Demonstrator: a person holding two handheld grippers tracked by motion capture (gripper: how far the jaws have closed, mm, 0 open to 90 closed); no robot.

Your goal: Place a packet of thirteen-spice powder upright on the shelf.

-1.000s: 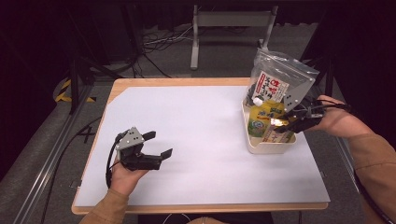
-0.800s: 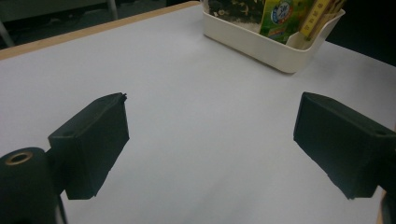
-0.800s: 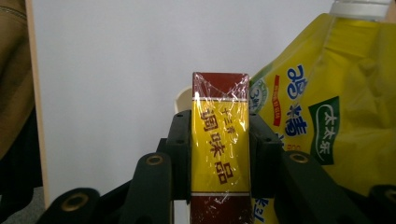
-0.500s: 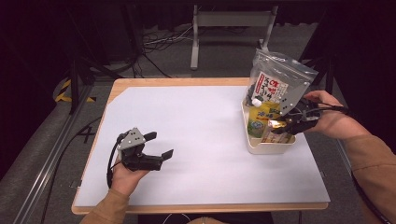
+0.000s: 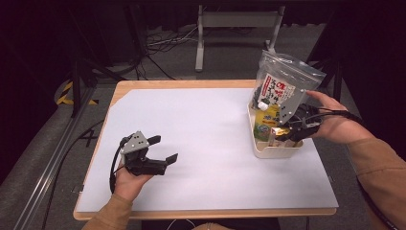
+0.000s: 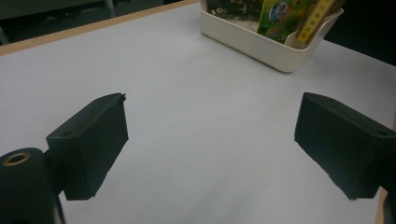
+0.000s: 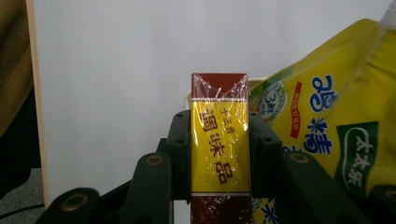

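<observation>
Over bin [image 5: 268, 151], right claw [image 5: 283, 135] still gripping box [image 7: 218, 140] (barely shifted)

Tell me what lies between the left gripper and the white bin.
Nothing: in the high view only bare white table sheet stretches from the open left gripper to the white bin. The left gripper view shows the same bare stretch.

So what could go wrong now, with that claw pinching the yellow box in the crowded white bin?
The right claw grips the slim yellow box by its narrow sides, and its shiny wrap could let it slip or tilt. The yellow pouch stands close beside the box in the white bin, so it might get dragged along. The tall clear bag stands high above the rim and could topple if nudged.
</observation>
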